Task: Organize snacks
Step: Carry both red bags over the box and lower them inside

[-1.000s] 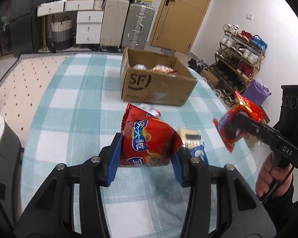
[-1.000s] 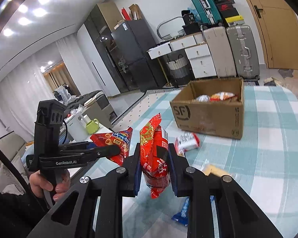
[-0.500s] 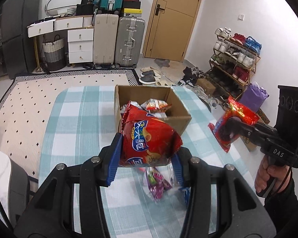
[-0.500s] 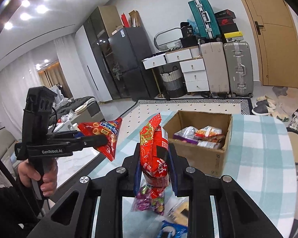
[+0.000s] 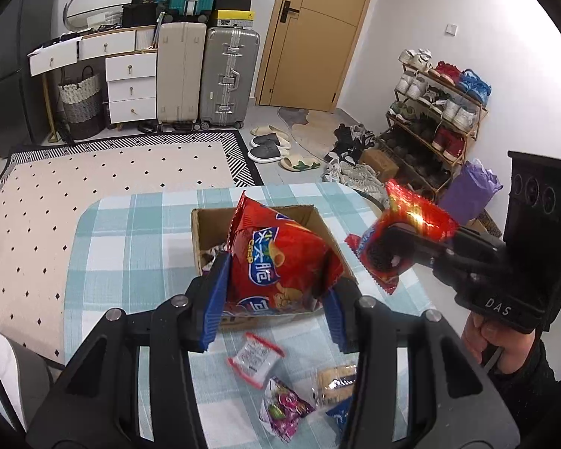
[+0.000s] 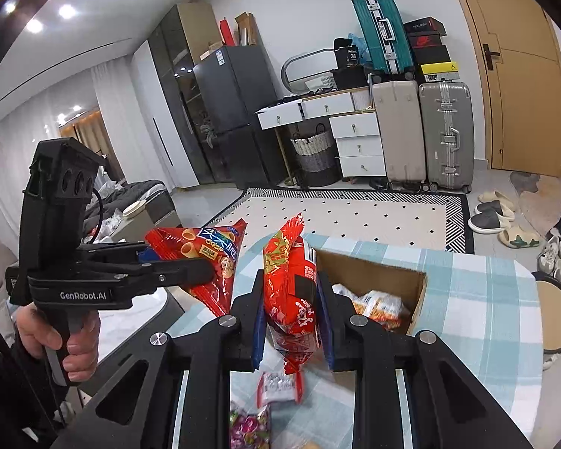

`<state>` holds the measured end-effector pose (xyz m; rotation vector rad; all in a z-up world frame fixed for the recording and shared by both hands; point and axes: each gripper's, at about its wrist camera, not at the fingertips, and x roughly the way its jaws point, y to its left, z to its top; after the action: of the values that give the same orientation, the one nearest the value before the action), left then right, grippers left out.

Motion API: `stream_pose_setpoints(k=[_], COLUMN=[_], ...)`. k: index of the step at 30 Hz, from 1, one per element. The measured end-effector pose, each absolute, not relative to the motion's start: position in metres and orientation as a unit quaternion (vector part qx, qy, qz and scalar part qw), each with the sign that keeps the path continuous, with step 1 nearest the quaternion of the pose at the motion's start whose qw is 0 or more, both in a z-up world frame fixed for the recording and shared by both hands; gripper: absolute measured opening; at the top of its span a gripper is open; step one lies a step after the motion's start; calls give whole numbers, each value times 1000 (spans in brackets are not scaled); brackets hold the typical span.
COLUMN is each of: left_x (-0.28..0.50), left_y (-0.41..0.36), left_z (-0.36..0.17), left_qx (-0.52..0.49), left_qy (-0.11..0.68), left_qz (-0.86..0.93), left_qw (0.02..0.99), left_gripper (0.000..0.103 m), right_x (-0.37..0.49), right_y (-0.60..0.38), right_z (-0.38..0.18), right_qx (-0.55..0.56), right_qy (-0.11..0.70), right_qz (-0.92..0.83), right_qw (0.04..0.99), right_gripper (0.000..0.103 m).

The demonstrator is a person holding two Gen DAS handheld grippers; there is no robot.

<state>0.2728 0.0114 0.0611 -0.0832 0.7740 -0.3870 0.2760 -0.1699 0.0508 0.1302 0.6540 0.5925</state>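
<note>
My left gripper [image 5: 275, 301] is shut on a red crisp bag [image 5: 276, 258], held in the air over the open cardboard box [image 5: 202, 235]. My right gripper [image 6: 291, 321] is shut on a second red snack bag [image 6: 290, 292], raised beside the box [image 6: 417, 299], which holds several packets [image 6: 379, 305]. Each gripper shows in the other's view: the right one [image 5: 391, 258] with its bag [image 5: 404, 239] at the right, the left one [image 6: 202, 271] with its crisp bag [image 6: 205, 258] at the left. On the checked tablecloth [image 5: 131, 247] lie loose snacks: a white-and-red packet [image 5: 256, 359], a purple candy bag [image 5: 284, 411], a biscuit pack [image 5: 336, 379].
The table's far edge lies just behind the box; past it are a dotted rug [image 5: 104, 172], suitcases [image 5: 228, 75], drawers and a door. A shoe rack [image 5: 437, 112] stands at the right. A round stool [image 6: 557, 310] sits by the table's right edge. A hand [image 6: 61, 336] grips the left tool.
Both grippers rose and moved forward toward the box with their bags still held. The box now lies close under them, and the loose snacks have slid to the bottom of both views.
</note>
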Motion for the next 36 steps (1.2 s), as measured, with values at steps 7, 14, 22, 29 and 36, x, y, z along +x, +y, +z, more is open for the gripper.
stream_pose_setpoints(k=[7,14,22,29,36], left_x=[342,393,419,434,431], left_y=[-7,-19,-29,-33,-32], left_z=[43,-1,-52,-75,-73], left_qx=[-56,-58,-45,-49,-57], left_qy=[408,443,476,488,486], left_qz=[-196,-186,-179,-180,-186], left_qw=[890,875,860,853,852], left_gripper=[43,43,43,43,44], right_x=[336,383,404,415,410], right_y=[-173,-175,-177,-171,-170], right_z=[38,-5,-50,-68,-66], right_qx=[79,83,85,73,66], right_qy=[341,384,410,423,414], right_qz=[274,260,255,252,248], right_qw=[896,882,872,867,873], right_gripper=[24,24,24,24,25])
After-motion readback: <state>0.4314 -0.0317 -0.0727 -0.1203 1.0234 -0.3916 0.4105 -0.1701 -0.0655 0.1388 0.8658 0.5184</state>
